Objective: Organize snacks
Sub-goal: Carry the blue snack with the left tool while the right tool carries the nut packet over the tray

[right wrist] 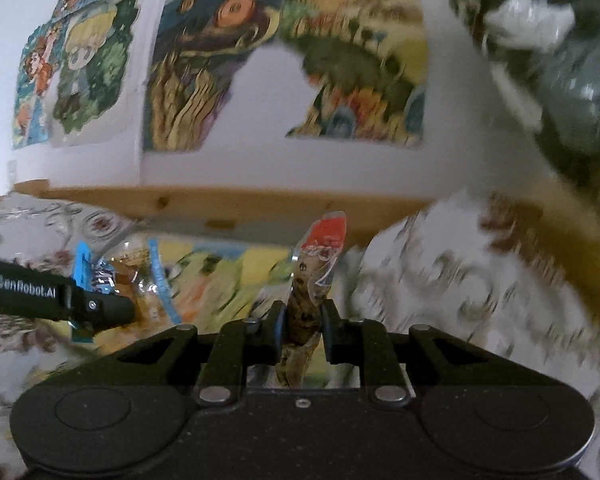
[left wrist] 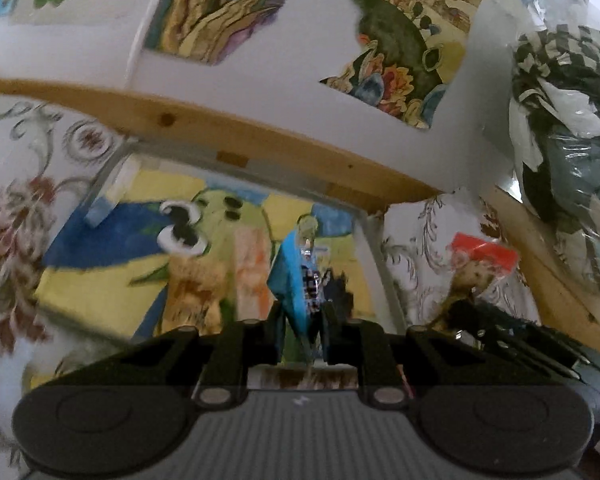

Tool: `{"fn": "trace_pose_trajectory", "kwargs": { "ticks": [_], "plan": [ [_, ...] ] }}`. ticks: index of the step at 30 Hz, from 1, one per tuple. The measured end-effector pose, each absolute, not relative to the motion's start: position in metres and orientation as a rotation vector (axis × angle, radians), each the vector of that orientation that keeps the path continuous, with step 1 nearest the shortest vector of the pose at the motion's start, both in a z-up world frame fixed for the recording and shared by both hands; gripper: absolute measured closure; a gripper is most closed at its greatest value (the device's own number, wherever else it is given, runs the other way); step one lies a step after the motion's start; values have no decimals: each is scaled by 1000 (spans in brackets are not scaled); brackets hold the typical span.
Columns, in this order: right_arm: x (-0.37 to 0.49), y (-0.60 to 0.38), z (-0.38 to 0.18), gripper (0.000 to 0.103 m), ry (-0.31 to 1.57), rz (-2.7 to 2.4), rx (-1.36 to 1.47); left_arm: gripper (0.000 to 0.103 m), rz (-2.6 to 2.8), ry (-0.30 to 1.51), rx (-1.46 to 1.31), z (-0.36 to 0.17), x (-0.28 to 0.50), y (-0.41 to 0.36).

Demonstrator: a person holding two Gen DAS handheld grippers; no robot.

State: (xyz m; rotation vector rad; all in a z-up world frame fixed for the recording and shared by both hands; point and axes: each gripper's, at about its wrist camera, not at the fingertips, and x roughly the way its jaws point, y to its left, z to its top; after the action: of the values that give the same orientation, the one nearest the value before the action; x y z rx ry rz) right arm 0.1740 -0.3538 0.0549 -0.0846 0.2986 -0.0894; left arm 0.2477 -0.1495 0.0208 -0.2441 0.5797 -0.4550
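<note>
A blue snack packet [left wrist: 296, 280] is pinched upright in the left gripper [left wrist: 303, 332] and a red-topped snack packet [right wrist: 316, 276] in the right gripper [right wrist: 303, 332], both held directly before the yellow cartoon-printed bin [left wrist: 112, 280], the left nearer.

Only readable text on my feeds: "GenRobot.AI", white letters on black side of left gripper [right wrist: 100, 310], seen from right wrist view. Small pale mark on grey ribbed housing in left wrist view, too blurred for me to read. Blue snack packet [left wrist: 296, 280] carries dark print, not legible. Red-topped snack packet [right wrist: 320, 256] shows picture, no words I can make out. Wall pictures [right wrist: 204, 72]: no lettering I can read.
</note>
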Motion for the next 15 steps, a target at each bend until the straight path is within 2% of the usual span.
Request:
{"fn": "trace_pose_trajectory", "kwargs": {
  "ticks": [8,15],
  "plan": [
    [219,-373,51,83,288,-100,-70,84,-478,599,-172,17,289,-182],
    [251,-373,43,83,389,-59,-95,84,-483,655,-167,2,309,-196]
  ]
}}
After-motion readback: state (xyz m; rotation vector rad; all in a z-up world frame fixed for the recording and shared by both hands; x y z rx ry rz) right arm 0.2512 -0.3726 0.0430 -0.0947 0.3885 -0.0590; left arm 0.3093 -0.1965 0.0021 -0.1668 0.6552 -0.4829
